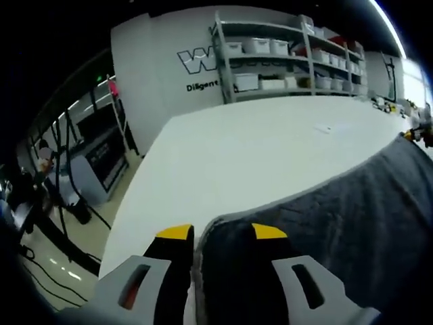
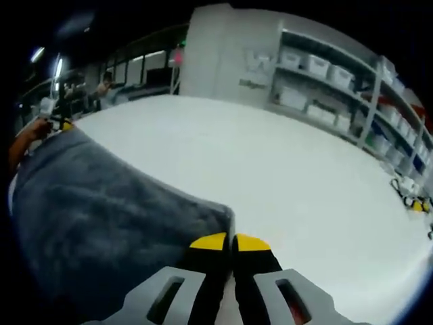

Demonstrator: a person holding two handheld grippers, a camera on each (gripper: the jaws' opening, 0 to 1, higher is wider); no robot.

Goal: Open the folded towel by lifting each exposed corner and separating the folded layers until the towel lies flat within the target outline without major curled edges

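Left gripper: grey body, black jaws with yellow tips, rising from the bottom of the left gripper view. Jaws pinching the near corner of the towel, cloth edge caught between the two tips.

Right gripper: same build, seen in the right gripper view. Jaws pressed almost together on the opposite corner of the towel, a thin edge of cloth running up between the yellow tips.

Towel: dark grey, plush, held taut between the two grippers. It spreads to the right in the left gripper view and to the left in the right gripper view. Whether its hidden part rests on the surface cannot be told.

Surface: broad, white, extending away beyond the towel. A small flat scrap lies on it far off.

Hand: a person's hand and forearm beyond the towel's far end in the right gripper view.

Shelving: metal racks with white bins, along the far wall.

Wall: white, with dark lettering, partly legible.
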